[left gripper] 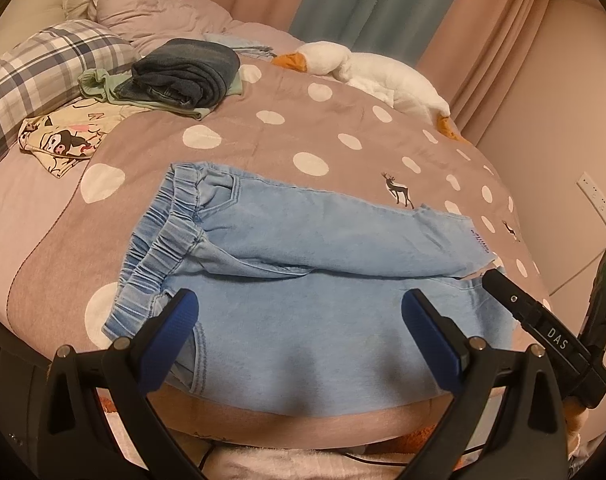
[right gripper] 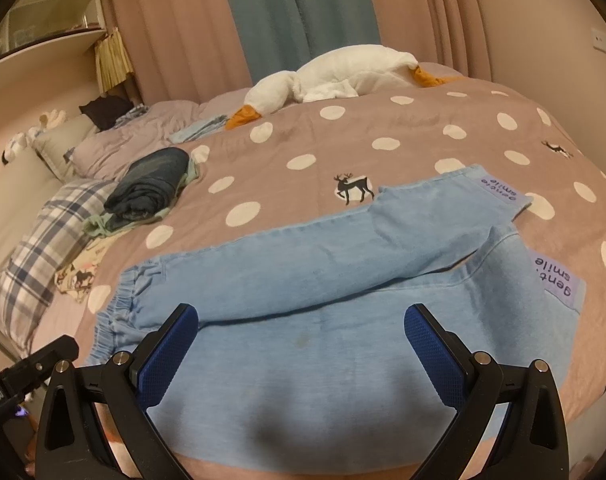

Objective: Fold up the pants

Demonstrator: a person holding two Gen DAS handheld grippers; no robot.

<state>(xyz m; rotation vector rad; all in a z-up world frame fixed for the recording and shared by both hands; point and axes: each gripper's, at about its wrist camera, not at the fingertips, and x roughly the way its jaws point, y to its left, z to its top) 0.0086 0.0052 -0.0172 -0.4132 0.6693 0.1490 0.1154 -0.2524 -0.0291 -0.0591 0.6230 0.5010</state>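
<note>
Left gripper (left gripper: 299, 308) fingers spread above pants (left gripper: 303, 264), waistband end. Right gripper (right gripper: 301, 322) fingers spread over legs, apparently not touching. Pants flat on bed (left gripper: 263, 92), legs slightly apart.

My right gripper (right gripper: 301, 344) hangs with its blue pads (right gripper: 165, 354) wide apart, holding nothing, over the light blue jeans (right gripper: 323, 280). The jeans lie flat on the polka-dot bedspread (right gripper: 383, 120), waistband to the left, both legs to the right, each cuff with a purple "gentle smile" label (right gripper: 557, 278). Far behind, a white goose plush (right gripper: 335, 76) rests near the curtains. At left is a folded dark denim pile (right gripper: 151, 184) beside a plaid pillow (right gripper: 43, 240).
</note>
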